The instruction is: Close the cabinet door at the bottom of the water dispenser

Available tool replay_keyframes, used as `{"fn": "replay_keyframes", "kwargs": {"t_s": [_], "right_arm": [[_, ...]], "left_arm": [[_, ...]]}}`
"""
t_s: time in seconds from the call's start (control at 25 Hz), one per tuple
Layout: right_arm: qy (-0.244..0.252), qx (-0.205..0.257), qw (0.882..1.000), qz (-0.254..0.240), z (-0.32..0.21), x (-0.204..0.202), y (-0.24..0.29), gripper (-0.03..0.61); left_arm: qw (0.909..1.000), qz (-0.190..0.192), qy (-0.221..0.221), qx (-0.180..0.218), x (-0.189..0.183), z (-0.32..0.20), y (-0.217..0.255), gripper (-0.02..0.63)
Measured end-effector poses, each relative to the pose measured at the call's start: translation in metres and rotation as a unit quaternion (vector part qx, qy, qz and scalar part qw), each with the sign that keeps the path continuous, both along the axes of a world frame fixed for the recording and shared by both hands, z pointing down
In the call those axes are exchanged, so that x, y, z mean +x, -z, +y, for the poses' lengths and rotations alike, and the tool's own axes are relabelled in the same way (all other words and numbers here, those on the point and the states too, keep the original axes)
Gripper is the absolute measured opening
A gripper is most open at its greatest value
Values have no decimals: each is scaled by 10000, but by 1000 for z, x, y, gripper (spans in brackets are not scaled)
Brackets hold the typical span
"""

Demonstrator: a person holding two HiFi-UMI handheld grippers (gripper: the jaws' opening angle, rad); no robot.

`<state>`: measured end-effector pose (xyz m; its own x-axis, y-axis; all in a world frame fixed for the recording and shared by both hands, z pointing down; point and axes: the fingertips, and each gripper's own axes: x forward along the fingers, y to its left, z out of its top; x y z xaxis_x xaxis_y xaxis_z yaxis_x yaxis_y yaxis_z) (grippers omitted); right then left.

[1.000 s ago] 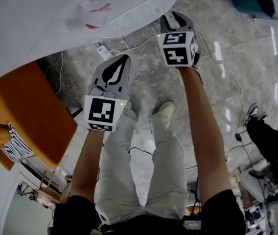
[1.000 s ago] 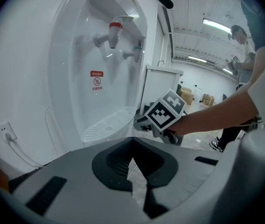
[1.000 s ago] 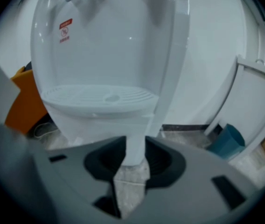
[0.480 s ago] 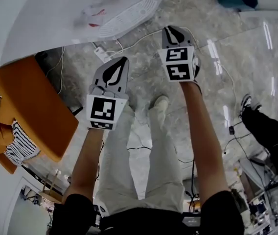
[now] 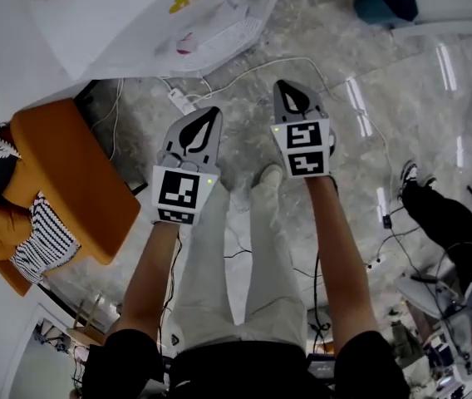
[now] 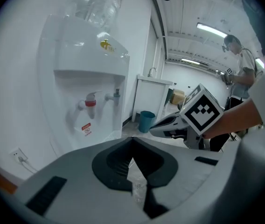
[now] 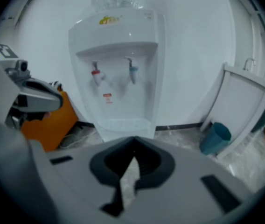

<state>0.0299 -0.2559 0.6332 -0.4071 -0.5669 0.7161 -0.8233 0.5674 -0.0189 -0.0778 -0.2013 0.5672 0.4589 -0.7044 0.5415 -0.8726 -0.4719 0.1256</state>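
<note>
The white water dispenser (image 5: 136, 32) stands at the top of the head view, its drip tray (image 5: 219, 36) facing me. It also fills the right gripper view, where the dispenser (image 7: 118, 69) shows a red tap and a blue tap. The gripper bodies hide its bottom cabinet door. My left gripper (image 5: 211, 110) and right gripper (image 5: 288, 86) hang side by side above the floor, short of the dispenser. Both are shut with nothing between their fingers. In their own views the left gripper (image 6: 132, 149) and right gripper (image 7: 133, 149) show their tips meeting.
An orange seat (image 5: 70, 181) with striped cloth stands at the left. A power strip with cables (image 5: 178, 100) lies on the marble floor near the dispenser. A teal bin (image 5: 385, 2) and a white sink cabinet (image 7: 244, 106) are at the right. A person stands at the far right (image 5: 444, 223).
Both grippers have drawn back from the dispenser and risen, the right one more. The right gripper's jaws have come together. More of the dispenser's top is now in the head view.
</note>
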Motion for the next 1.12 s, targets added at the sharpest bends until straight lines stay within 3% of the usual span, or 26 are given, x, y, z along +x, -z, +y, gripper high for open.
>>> {"fn": "replay_keyframes", "kwargs": {"t_s": [0.48,1.12], "right_arm": [[-201,-114,9978,-625,50,0,100,34],[-487,507,9949,-720,62,30,232,34]], "left_arm": [[9997,115,-26,-209,-3,22,55,11],[9999,72,-62,105,4,28,166,11]]}}
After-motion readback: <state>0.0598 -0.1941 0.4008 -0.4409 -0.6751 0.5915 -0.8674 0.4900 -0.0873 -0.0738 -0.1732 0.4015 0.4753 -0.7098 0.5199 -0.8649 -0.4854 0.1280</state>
